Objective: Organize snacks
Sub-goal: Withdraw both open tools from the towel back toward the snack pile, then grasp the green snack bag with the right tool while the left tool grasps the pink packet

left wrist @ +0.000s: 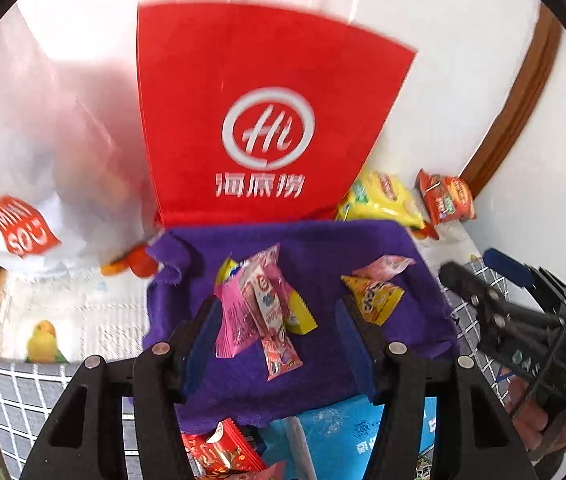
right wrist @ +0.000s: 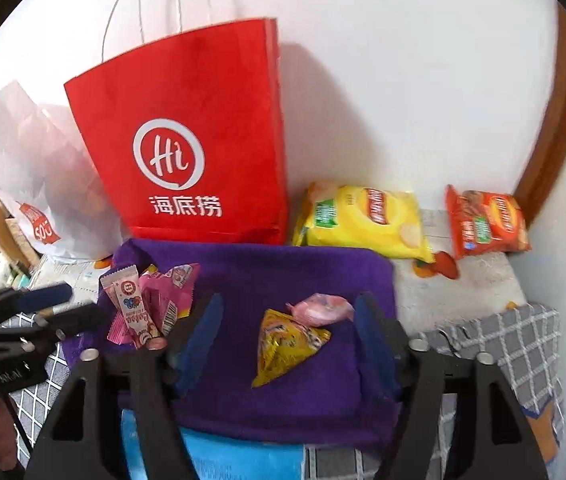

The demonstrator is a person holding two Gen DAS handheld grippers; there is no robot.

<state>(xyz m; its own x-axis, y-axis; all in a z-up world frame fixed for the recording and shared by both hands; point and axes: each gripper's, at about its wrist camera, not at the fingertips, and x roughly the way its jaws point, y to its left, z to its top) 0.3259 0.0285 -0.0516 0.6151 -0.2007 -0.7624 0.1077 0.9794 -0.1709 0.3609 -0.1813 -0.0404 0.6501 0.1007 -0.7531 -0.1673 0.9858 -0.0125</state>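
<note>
A purple cloth (right wrist: 283,276) lies spread over a surface partly covered by grey checked fabric (right wrist: 523,344), and on it sit two small heaps of snacks. The left heap (left wrist: 259,304) holds about four packets — pink sachets overlapping a yellow one — and lies between the fingers of the left gripper (left wrist: 279,340), whose jaws stand apart and press on nothing. The right heap has two pieces: a yellow triangular packet (right wrist: 287,344) with a pink wrapped sweet (right wrist: 323,308) touching its upper corner, both between the released jaws of the right gripper (right wrist: 287,340), untouched. Behind the cloth, against the white wall, stand two bags: a red paper bag (right wrist: 195,128) with white handles and, to its left, a white plastic bag (right wrist: 39,184). To the right of the red bag lie two crisp packets, one yellow (right wrist: 363,220) and one orange-red (right wrist: 487,224), a little apart. The cloth's middle, between the heaps, is bare; its far edge meets the red bag's base, and a blue packet (left wrist: 347,428) shows under its near edge.
</note>
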